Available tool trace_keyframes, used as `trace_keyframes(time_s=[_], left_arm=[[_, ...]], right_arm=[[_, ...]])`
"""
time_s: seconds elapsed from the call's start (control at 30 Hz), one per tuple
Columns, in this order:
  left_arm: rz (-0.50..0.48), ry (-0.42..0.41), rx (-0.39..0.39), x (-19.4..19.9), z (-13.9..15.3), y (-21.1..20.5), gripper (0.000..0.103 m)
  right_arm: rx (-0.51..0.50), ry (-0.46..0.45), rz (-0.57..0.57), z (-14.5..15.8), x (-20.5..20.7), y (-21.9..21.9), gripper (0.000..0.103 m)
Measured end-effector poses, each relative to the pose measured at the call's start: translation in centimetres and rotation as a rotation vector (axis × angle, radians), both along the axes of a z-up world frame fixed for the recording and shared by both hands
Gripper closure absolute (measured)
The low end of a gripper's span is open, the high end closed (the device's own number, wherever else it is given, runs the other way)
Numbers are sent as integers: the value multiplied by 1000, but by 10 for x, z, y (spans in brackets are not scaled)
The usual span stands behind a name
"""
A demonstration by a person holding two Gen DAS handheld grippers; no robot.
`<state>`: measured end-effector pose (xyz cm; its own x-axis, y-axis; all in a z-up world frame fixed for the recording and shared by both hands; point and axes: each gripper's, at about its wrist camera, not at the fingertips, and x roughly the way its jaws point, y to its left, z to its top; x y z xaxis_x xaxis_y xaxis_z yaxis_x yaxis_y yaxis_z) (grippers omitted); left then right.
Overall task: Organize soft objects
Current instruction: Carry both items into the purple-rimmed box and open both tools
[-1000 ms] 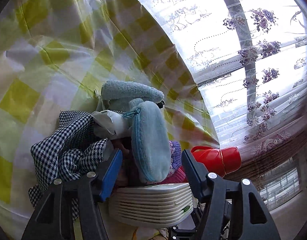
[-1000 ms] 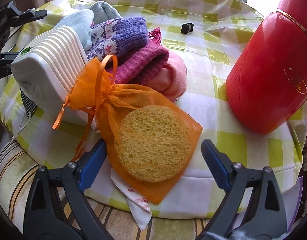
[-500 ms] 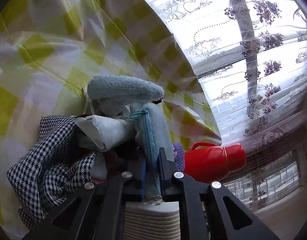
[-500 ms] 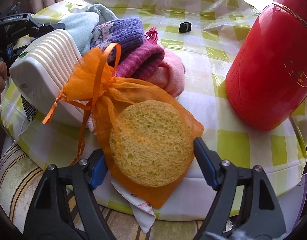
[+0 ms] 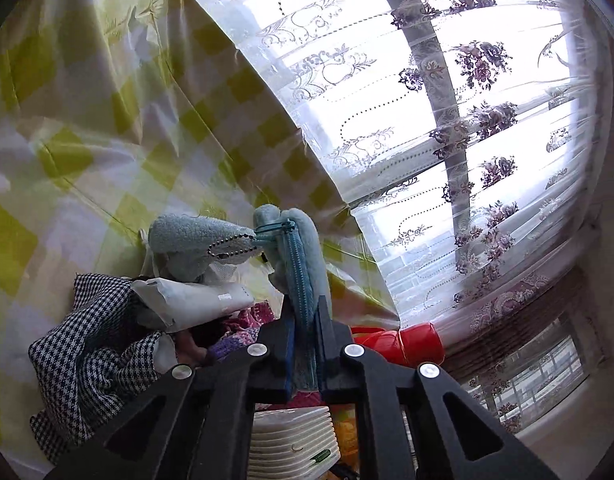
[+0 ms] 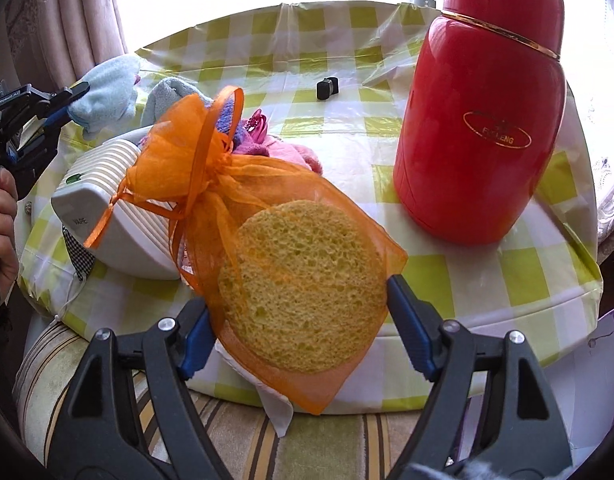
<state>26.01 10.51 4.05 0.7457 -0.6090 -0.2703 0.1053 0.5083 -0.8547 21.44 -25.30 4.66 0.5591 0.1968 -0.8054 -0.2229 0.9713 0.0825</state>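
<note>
I have the light-blue fleece pouch (image 5: 303,264) clamped between the jaws of my left gripper (image 5: 305,364), zipper edge up, lifted clear of the pile directly below and ahead. My right gripper (image 6: 297,332) grips the orange organza bag (image 6: 267,216) across its width; the bag contains one round yellow sponge (image 6: 303,288). Its jaws have just been closing onto the bag. Sorting appears barely begun: beyond the right fingertips, pink and purple knitwear (image 6: 275,146) remains heaped against a white ribbed device (image 6: 119,216), with a red flask (image 6: 483,120) standing further right.
</note>
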Motion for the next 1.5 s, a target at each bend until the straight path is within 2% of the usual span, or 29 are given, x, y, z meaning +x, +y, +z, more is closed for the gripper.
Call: trace_keyframes(time_s=[0.2,0.37,0.5,0.67,0.83,1.03,1.23,1.4,1.47,1.5], left_arm=[[-20,-86,-20,-33,27,-11,95],[-100,-140,-30,-69,49,-48,95],[-190,-143,-48,-94,53,-91,95],[-298,-88,-64,-114,37,-151,95],[-406,-9,-45,-124,17,-210,95],[-531,69,-10,-142,-7,-277,95],[-637,124,41,-158,-22,-329,94],[-743,166,98,-166,-32,-372,77],[-762,188,114,-169,-38,-380,50],[-760,193,115,-170,-40,-381,46]], right_arm=[[20,-39,-36,22,-16,-23,23],[23,-61,-93,40,-36,-57,23],[1,-74,-156,48,-55,-90,23],[-42,-51,-252,44,-79,-134,23],[-87,-23,-332,38,-103,-174,23],[-123,33,-440,27,-124,-221,22],[-169,74,-495,15,-140,-251,22],[-181,129,-529,3,-151,-267,19],[-194,144,-535,0,-154,-269,15],[-198,147,-534,-2,-154,-269,15]])
